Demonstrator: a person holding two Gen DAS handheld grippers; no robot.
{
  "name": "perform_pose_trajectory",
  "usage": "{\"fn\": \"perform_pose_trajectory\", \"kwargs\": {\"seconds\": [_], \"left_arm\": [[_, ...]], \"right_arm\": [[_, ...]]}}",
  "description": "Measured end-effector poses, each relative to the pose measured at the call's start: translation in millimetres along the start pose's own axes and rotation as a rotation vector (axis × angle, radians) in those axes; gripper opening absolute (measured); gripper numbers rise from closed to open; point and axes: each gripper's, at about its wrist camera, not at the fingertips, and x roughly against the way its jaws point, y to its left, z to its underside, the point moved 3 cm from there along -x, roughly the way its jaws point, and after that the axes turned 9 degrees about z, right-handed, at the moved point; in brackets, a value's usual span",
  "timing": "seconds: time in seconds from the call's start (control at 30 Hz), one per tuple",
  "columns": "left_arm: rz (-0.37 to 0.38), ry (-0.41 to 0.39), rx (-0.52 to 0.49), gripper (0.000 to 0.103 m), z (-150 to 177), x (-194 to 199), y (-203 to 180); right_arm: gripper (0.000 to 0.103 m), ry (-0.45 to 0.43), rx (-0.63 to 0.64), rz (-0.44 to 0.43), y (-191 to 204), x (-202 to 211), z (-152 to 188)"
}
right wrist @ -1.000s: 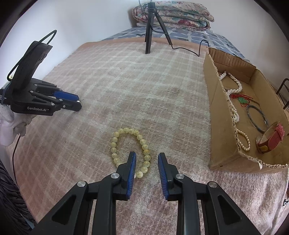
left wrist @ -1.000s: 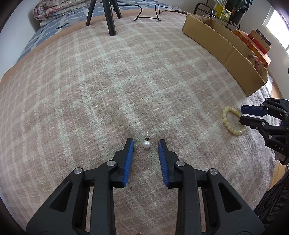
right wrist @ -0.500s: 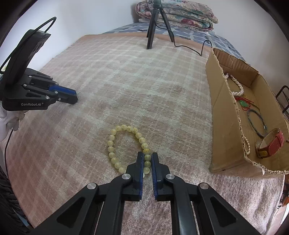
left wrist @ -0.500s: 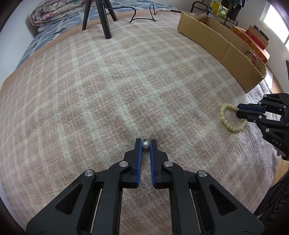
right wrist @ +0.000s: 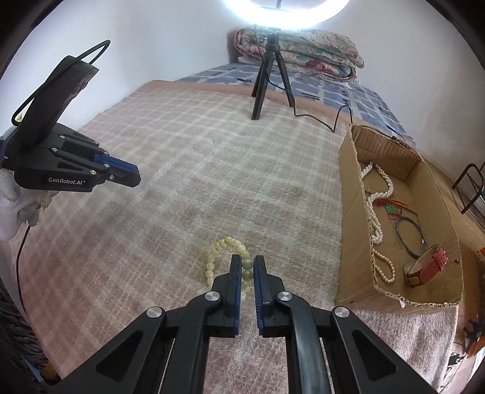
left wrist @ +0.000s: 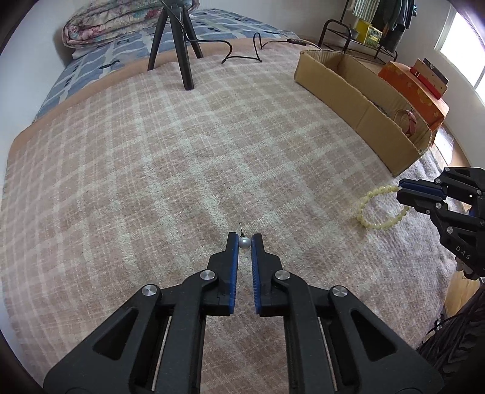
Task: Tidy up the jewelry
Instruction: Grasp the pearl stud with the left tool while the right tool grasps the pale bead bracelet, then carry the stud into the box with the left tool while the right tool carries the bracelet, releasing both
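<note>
Surface: a bed covered by a pink-and-cream plaid blanket (left wrist: 151,181), woolly in texture, with a plain tan border along its far edge; beyond that border lies a blue patterned sheet (right wrist: 348,91). Far end: a folded floral quilt (right wrist: 312,51) against a white wall, and a black tripod (left wrist: 178,39) standing on the blanket with a black cable (left wrist: 242,54) trailing to its right; the right wrist view shows a lit ring light (right wrist: 285,6) at the tripod's top. Right side: a long open cardboard box (right wrist: 351,218) resting on the blanket, containing a white pearl necklace (right wrist: 374,218), a red-and-green corded item, a dark bangle (right wrist: 410,236) and a red-strapped watch (right wrist: 427,266). Beyond the box: an orange box, a metal rack with hanging clothes, and a bright window at far right. Left gripper (left wrist: 245,242): blue-padded jaws nearly together, clamped on a small pearl earring (left wrist: 244,243), its thin post sticking out past the fingertips, at the near middle of the blanket. Right gripper (right wrist: 247,266): jaws likewise nearly closed, pinching the near side of a pale yellow bead bracelet (right wrist: 230,245), whose loop hangs from the grip, near the box's near end and left of it. A white-gloved hand (right wrist: 12,206) holds the left gripper.
</note>
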Motion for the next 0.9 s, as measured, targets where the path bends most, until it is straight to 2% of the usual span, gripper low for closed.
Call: {"fn": "perform_pose_trajectory", "kwargs": {"seconds": [0.5, 0.9], "left_arm": [[0.047, -0.072, -0.015, 0.007, -24, 21, -29], [0.105, -0.116, -0.052, 0.007, -50, 23, -72]], "right_arm": [[0.005, -0.098, -0.014, 0.06, -19, 44, -6], [0.005, -0.179, -0.113, 0.116, -71, 75, -20]]}}
